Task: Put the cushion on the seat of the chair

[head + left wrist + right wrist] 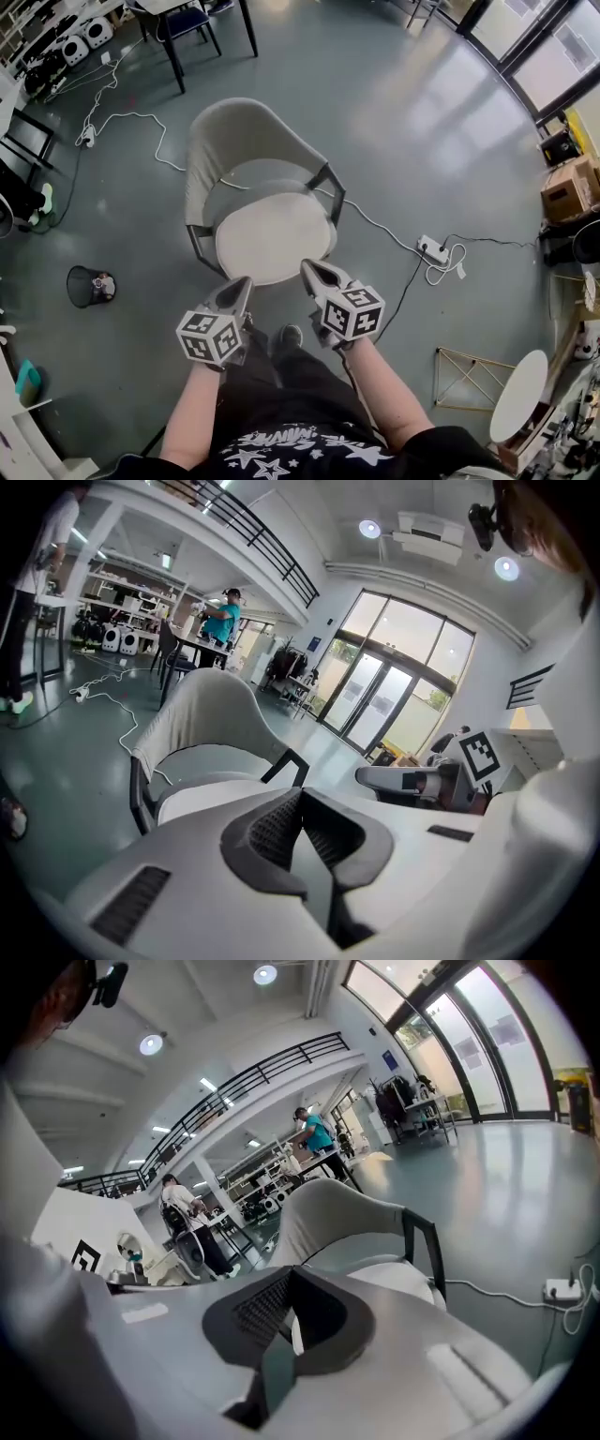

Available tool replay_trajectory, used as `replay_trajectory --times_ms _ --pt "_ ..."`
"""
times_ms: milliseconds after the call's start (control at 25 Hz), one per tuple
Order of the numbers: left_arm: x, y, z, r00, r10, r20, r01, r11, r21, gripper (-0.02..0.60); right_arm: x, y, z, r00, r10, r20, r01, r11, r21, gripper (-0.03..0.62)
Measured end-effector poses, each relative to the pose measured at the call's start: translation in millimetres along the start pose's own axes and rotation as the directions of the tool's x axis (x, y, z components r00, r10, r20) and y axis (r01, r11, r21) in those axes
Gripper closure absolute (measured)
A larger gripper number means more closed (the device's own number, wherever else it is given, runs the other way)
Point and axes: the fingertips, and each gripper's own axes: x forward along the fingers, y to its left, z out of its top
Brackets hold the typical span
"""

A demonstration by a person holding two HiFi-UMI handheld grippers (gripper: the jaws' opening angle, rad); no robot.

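A grey armchair (234, 141) stands on the floor in front of me, with a round off-white cushion (274, 234) lying flat on its seat. My left gripper (244, 281) and right gripper (309, 267) hover side by side just above the cushion's near edge. Both are shut with nothing between their pads. In the left gripper view the gripper (302, 794) points at the chair (202, 710), and the cushion (192, 801) shows just past its tips. From the right gripper (289, 1274) the cushion (398, 1281) shows below the backrest (333, 1208).
White cables run across the floor to a power strip (433, 248) right of the chair. A black bin (90, 286) sits at the left. A dark table and chair (187, 28) stand beyond. Cardboard boxes (570, 187) and a round white tabletop (518, 394) are on the right. People (223, 621) stand far off.
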Motion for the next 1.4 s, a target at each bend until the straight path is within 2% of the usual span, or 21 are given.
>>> replay_trajectory --times_ms 200,440,720,1080,1400 --pt "-14 -17 -22 0.999 0.024 -0.025 -0.024 1.000 0.001 0.572 -7 4 -18 1.000 0.014 -0.018 -0.014 0.999 0.040 0.591" --pt "-37 -22 -28 0.999 0.039 -0.027 -0.039 0.999 0.008 0.572 -14 25 -31 0.997 0.035 -0.067 -0.040 0.996 -0.075 0.591" --pt "-71 -20 -31 1.000 0.016 0.012 -0.016 1.000 0.019 0.572 -24 67 -39 0.998 0.048 -0.048 -0.053 0.991 -0.125 0.591" --pt "-138 -19 -48 0.999 -0.008 0.039 0.005 0.996 0.094 0.572 -59 121 -69 1.000 -0.006 -0.006 0.005 0.984 -0.181 0.591" --pt "-204 -38 -64 0.993 -0.057 0.099 0.046 0.993 0.109 0.572 -108 167 -86 0.997 -0.045 0.065 0.059 0.971 -0.231 0.591"
